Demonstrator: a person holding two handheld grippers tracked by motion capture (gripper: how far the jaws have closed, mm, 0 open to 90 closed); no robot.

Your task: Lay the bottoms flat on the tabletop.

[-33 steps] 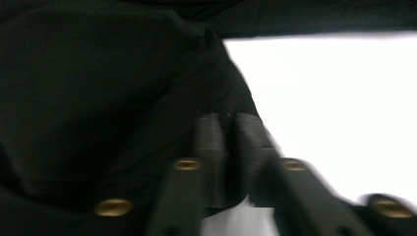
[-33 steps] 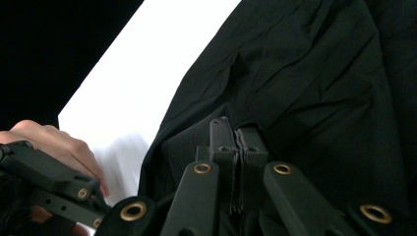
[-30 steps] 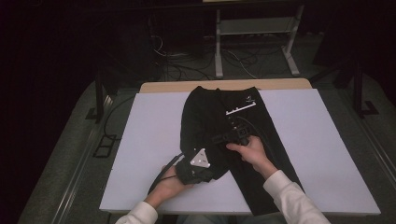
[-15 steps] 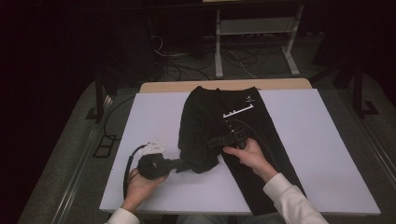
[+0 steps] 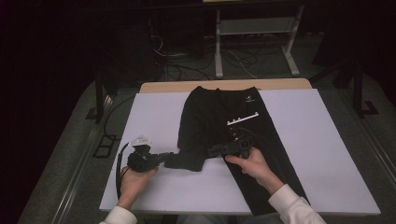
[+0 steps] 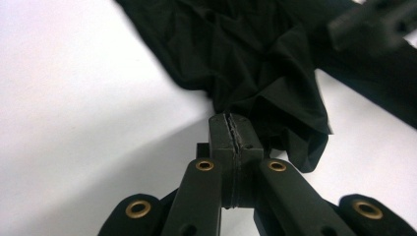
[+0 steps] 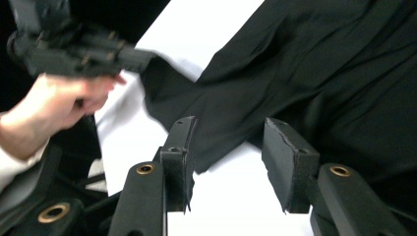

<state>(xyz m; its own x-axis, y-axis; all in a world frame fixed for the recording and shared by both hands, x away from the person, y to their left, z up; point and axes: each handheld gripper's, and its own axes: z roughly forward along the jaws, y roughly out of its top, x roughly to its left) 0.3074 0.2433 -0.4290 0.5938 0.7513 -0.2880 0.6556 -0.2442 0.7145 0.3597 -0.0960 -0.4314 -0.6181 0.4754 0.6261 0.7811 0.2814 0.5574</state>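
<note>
At the white table's (image 5: pixel 327 154) centre lie the black fabric trousers (image 5: pixel 219 121), one leg end now drawn toward 8 o'clock by the left gripper (image 5: pixel 169 157), clamped on its hem. The right gripper (image 5: pixel 212 150), jaws just opened and apart, holds nothing.

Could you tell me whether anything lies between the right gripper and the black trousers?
Nothing visible does. The right gripper has just been opening, and its jaws stand apart right over the black trousers, with bare white table and cloth under the gap. The left gripper is shut on the leg's end.
</note>
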